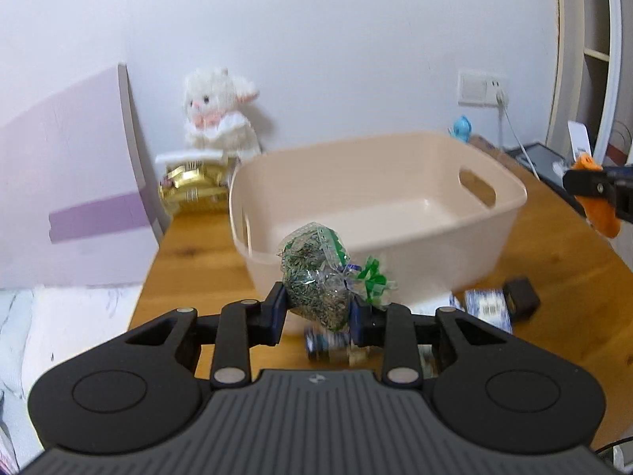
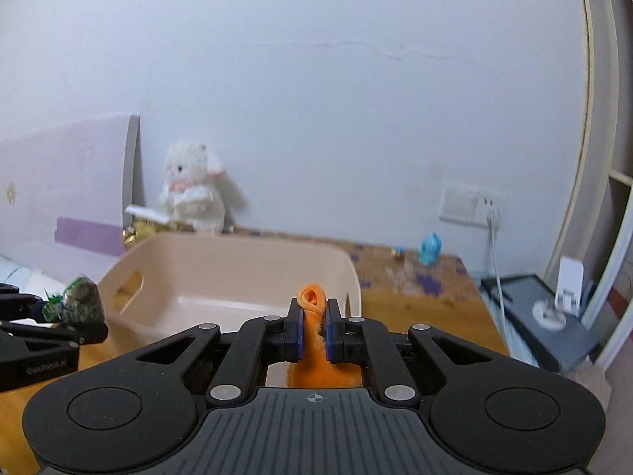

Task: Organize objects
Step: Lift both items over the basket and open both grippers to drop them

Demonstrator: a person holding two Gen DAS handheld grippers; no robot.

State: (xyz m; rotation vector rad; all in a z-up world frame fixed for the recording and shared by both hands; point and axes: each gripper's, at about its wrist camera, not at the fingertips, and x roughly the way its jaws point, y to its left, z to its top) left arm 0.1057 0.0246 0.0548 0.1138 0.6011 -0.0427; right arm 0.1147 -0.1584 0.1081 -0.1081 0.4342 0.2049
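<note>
I have both loads lifted and the beige plastic bin (image 1: 379,213) sits just ahead of both sets of fingers, empty as far as I can see, so the step is the drop. On my left gripper (image 1: 316,312) the fingers pinch the lower half of a clear bag of dried green herbs (image 1: 314,273), its green ribbon (image 1: 372,277) sticking out past the right finger; I judge I should carry it forward over the near rim before easing apart, since the bag is soft and could catch on the edge. My right gripper (image 2: 314,330) has its fingers pressed tight on an orange plush toy (image 2: 312,304), held before the bin's near wall; it needs the same forward carry. Under the left fingers small boxes (image 1: 486,304) lie on the wooden bench (image 1: 190,273). Beyond the bin, a white plush lamb (image 1: 217,111) sits against the pale wall, a gold packet (image 1: 194,188) below it, a small blue figurine (image 2: 429,247) farther right.
</note>
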